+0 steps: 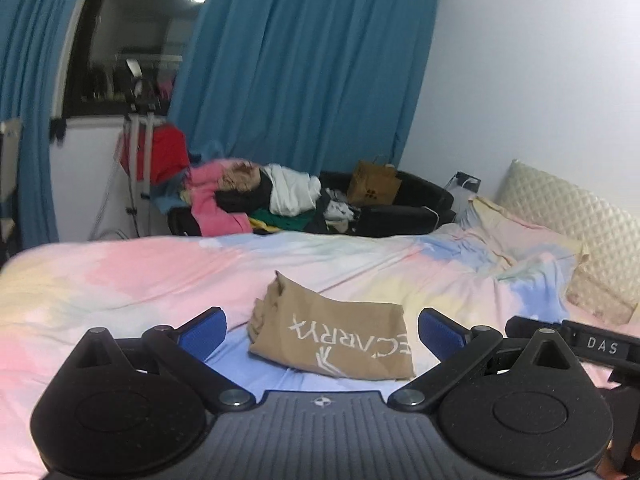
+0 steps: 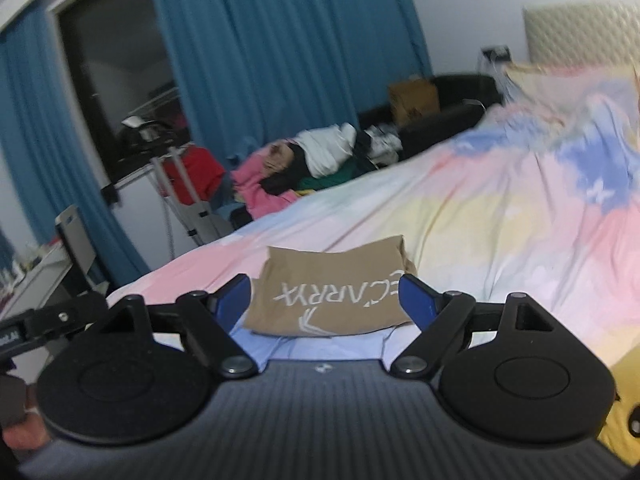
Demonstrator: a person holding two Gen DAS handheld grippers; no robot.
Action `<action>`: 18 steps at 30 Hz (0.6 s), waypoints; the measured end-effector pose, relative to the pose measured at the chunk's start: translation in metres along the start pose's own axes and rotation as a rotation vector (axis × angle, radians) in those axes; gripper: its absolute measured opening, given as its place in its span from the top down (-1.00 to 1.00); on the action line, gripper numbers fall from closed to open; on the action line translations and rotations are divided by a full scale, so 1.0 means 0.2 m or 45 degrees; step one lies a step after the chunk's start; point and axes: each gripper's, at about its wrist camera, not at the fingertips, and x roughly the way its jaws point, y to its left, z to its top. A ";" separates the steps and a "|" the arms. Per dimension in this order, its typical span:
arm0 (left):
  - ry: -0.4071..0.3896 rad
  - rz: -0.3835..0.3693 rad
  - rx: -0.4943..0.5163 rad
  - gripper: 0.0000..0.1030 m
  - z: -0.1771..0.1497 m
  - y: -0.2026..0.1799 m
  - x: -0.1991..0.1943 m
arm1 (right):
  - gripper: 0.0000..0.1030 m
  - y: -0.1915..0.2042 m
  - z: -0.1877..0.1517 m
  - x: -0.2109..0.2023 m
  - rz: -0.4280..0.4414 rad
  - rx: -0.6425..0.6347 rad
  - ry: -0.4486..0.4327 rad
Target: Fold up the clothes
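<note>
A tan garment with white lettering (image 1: pixel 328 332) lies folded into a compact rectangle on the pastel bed sheet (image 1: pixel 120 280). My left gripper (image 1: pixel 322 328) is open and empty, its blue pads (image 1: pixel 204 330) held apart just above and in front of the near edge of the garment. The same garment shows in the right wrist view (image 2: pixel 328 292). My right gripper (image 2: pixel 324 300) is open and empty, with its blue pads (image 2: pixel 416 300) spread on either side of the garment's near part. Part of the right gripper shows at the right edge of the left wrist view (image 1: pixel 592 346).
A pile of mixed clothes (image 1: pixel 256 196) lies on a black sofa (image 1: pixel 400 204) beyond the bed, with a brown paper bag (image 1: pixel 372 184). Blue curtains (image 1: pixel 312 60) hang behind. A quilted headboard (image 1: pixel 580 220) and pillow are at the right.
</note>
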 end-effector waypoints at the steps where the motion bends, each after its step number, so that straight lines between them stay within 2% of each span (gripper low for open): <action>1: -0.005 0.008 0.012 -0.99 -0.03 -0.01 -0.05 | -0.60 0.02 -0.02 -0.05 0.010 -0.030 -0.020; 5: -0.007 0.036 0.040 -0.99 -0.18 -0.01 -0.19 | -0.60 0.10 -0.15 -0.18 0.013 -0.143 -0.090; 10: -0.064 0.098 0.046 -0.99 -0.34 0.03 -0.30 | -0.60 0.14 -0.31 -0.21 0.014 -0.200 -0.151; 13: -0.086 0.143 0.063 -0.99 -0.42 0.06 -0.30 | -0.60 0.15 -0.40 -0.17 0.009 -0.216 -0.182; 18: -0.093 0.139 0.075 -0.99 -0.52 0.09 -0.25 | -0.60 0.15 -0.52 -0.06 -0.012 -0.234 -0.149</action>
